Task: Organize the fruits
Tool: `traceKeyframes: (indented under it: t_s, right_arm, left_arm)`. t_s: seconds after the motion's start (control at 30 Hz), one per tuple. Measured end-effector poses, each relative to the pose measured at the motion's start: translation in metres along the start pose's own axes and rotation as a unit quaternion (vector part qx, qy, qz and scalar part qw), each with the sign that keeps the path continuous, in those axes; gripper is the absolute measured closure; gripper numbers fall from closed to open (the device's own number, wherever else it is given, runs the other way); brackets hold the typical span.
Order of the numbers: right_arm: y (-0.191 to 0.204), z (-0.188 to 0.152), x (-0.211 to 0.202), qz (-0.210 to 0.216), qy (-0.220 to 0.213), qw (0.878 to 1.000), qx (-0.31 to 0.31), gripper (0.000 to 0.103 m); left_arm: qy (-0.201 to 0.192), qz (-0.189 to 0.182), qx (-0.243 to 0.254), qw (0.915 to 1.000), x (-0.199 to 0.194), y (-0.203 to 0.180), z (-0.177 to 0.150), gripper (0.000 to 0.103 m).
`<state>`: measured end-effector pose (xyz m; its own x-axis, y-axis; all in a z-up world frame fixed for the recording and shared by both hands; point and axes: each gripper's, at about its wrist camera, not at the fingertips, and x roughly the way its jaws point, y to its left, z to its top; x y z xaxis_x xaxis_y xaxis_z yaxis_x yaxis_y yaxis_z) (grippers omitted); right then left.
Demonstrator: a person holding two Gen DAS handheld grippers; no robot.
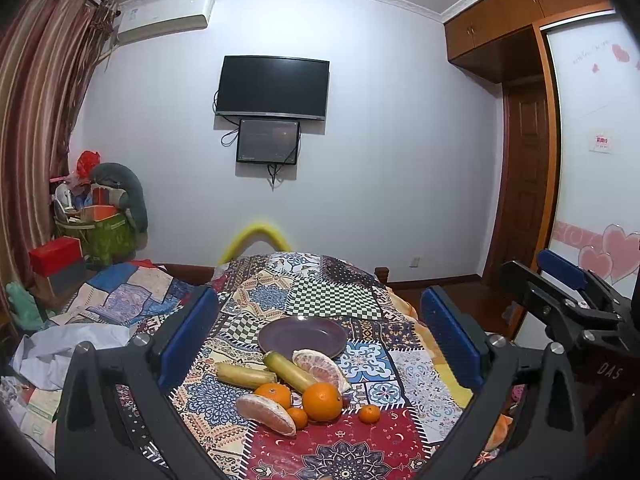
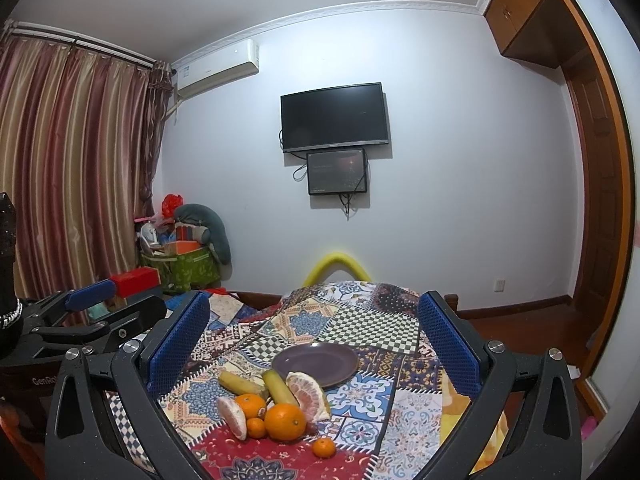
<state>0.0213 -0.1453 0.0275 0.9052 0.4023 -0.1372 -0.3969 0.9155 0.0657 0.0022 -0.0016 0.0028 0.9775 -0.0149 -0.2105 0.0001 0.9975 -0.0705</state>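
Several fruits (image 1: 296, 388) sit bunched at lower centre on a patchwork-covered tabletop (image 1: 340, 300): two bananas, oranges, small tangerines and peeled pomelo pieces. Just above them lies a bare purple plate (image 1: 303, 336). The left gripper (image 1: 316, 340) and right gripper (image 2: 314, 340) are both spread wide, holding nothing, short of the pile. Likely risk: round oranges touching each other may roll off when one is nudged, and soft pomelo could crush.

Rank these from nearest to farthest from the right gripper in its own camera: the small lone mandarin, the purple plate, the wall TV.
1. Small lone mandarin, low on the red patch, right of the fruit pile.
2. Purple plate, behind the fruit pile.
3. Wall TV, on the far wall.
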Motion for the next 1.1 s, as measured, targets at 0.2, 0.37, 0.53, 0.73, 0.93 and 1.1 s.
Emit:
traceKeyframes:
  t_s: [0.2, 0.37, 0.53, 0.73, 0.93, 1.1]
  right_arm:
    - [0.0, 0.001, 0.0, 0.0, 0.0, 1.0, 0.001, 0.0]
    - [0.0, 0.0, 0.0, 0.002, 0.0, 1.0, 0.001, 0.0]
    - [0.0, -0.002, 0.001, -0.001, 0.003, 1.0, 0.003, 0.0]
    - [-0.008, -0.01, 0.011, -0.012, 0.025, 1.0, 0.011, 0.0]
    - [-0.022, -0.03, 0.034, -0.01, 0.08, 0.997, 0.02, 0.0]
    - [-0.034, -0.056, 0.055, -0.015, 0.134, 0.991, 0.022, 0.0]
  left_arm:
    - [-0.004, -0.001, -0.004, 1.0, -0.001, 0.0, 0.001, 0.0]
    - [0.001, 0.0, -0.009, 1.0, -0.001, 0.002, 0.001, 0.0]
    - [0.003, 0.001, -0.011, 0.9999, 0.0, 0.003, 0.0, 0.0]
    - [0.013, 0.006, 0.005, 0.9999, 0.006, 0.007, -0.004, 0.0]
    - [0.047, 0.018, 0.022, 0.9985, 0.025, 0.014, -0.018, 0.001]
    - [0.097, 0.034, 0.026, 0.9944, 0.047, 0.024, -0.034, 0.006]
